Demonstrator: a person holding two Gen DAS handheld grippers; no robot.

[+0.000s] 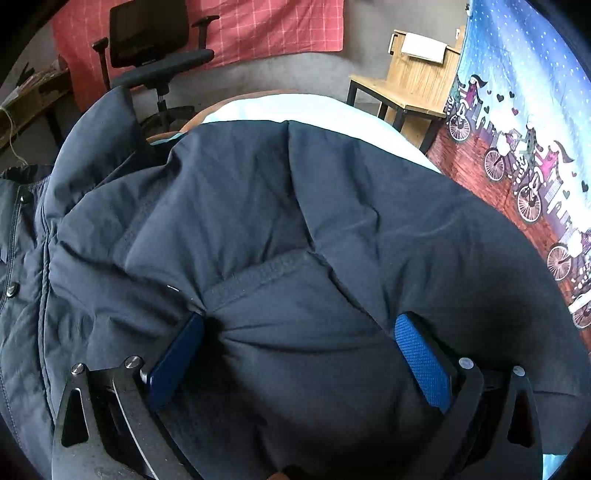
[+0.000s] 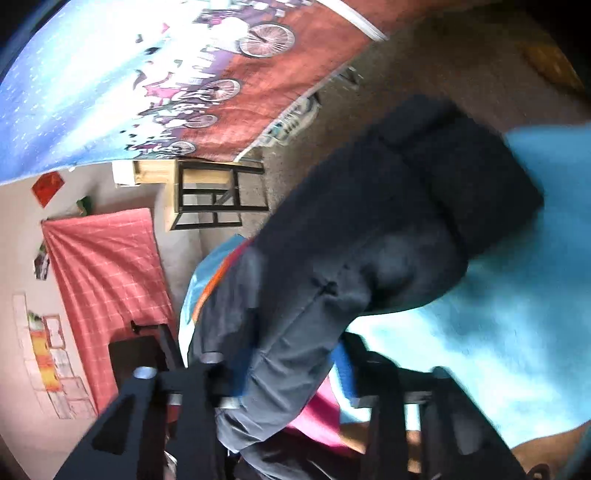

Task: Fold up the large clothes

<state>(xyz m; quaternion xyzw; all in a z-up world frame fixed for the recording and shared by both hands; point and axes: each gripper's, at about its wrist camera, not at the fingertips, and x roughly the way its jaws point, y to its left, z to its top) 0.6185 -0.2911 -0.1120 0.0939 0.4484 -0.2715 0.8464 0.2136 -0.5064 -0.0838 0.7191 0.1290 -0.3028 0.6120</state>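
A large dark navy padded jacket point(image 1: 258, 206) lies spread over a light blue sheet point(image 1: 280, 109). My left gripper point(image 1: 299, 332) presses down into it with its blue fingers point(image 1: 421, 354) wide apart and a puffy fold bulging between them. In the blurred, rolled right wrist view, my right gripper point(image 2: 291, 373) has a long part of the jacket point(image 2: 354, 258) running between its fingers and appears shut on it, held above the light blue sheet point(image 2: 498, 332).
A black office chair point(image 1: 155, 48) stands behind the jacket at left, a wooden chair point(image 1: 417, 81) at right. A bicycle-print cloth point(image 1: 524, 129) hangs on the right and a red checked cloth point(image 1: 258, 26) at the back. A pink fabric point(image 2: 317, 417) lies under the right gripper.
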